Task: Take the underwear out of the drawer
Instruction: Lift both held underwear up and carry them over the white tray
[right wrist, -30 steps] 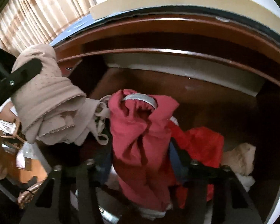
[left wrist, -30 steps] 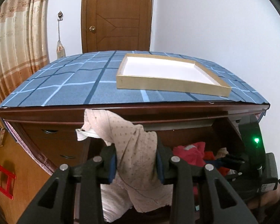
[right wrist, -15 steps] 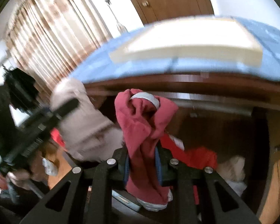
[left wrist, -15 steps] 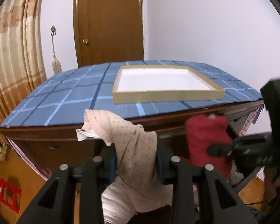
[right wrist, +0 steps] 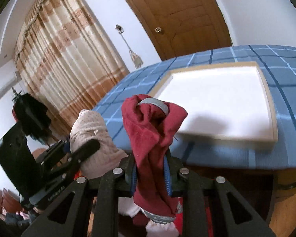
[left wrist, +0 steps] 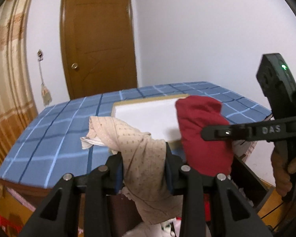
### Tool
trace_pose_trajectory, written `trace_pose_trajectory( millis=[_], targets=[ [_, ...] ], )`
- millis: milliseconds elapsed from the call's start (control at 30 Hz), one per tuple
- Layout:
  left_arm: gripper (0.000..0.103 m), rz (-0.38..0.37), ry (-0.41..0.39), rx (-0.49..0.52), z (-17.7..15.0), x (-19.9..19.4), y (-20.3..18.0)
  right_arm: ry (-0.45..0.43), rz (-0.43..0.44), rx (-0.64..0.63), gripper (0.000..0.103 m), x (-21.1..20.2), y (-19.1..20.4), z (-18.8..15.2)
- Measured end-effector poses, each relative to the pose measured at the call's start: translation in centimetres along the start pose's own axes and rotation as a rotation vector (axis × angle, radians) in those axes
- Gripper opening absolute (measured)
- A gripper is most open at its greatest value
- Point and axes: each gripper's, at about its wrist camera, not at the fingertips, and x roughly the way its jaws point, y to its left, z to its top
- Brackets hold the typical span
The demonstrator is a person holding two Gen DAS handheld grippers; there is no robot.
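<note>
My left gripper (left wrist: 144, 169) is shut on beige dotted underwear (left wrist: 142, 158), held up above the front edge of the dresser. My right gripper (right wrist: 151, 175) is shut on dark red underwear (right wrist: 150, 138) with a grey waistband, also lifted clear of the drawer. In the left wrist view the red underwear (left wrist: 203, 138) and the right gripper's finger (left wrist: 252, 131) are at the right. In the right wrist view the beige underwear (right wrist: 92, 136) and the left gripper are at the left. The drawer is mostly hidden below; a few clothes (right wrist: 159, 225) show under the grippers.
A shallow wooden tray with a white bottom (right wrist: 223, 100) lies on the blue checked cloth (left wrist: 55, 134) over the dresser top. Behind stand a brown door (left wrist: 100, 45), striped curtains (right wrist: 69, 57) and a white wall.
Both grippers have risen with their underwear from inside the drawer to above the dresser top, and moved toward the tray. The drawer has dropped out of view.
</note>
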Motion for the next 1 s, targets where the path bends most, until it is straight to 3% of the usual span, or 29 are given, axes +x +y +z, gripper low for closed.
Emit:
trace_pose_trajectory(
  millis=[200,400,1000],
  targets=[
    [0.033,-0.014,-0.015,0.065,3.1,2.9,0.1,-0.041,0.016,0.063,0.024,1.5,-1.2,5.1],
    [0.033,-0.049,0.012,0.135,6.3,7.2,0.5,-0.043,-0.025,0.076,0.024,4.1,-2.8,10.6],
    [0.034,-0.084,0.236,0.292,9.4,19.0,1.2,0.131,-0.075,0.202,0.024,15.1,-9.2,16.3]
  ],
)
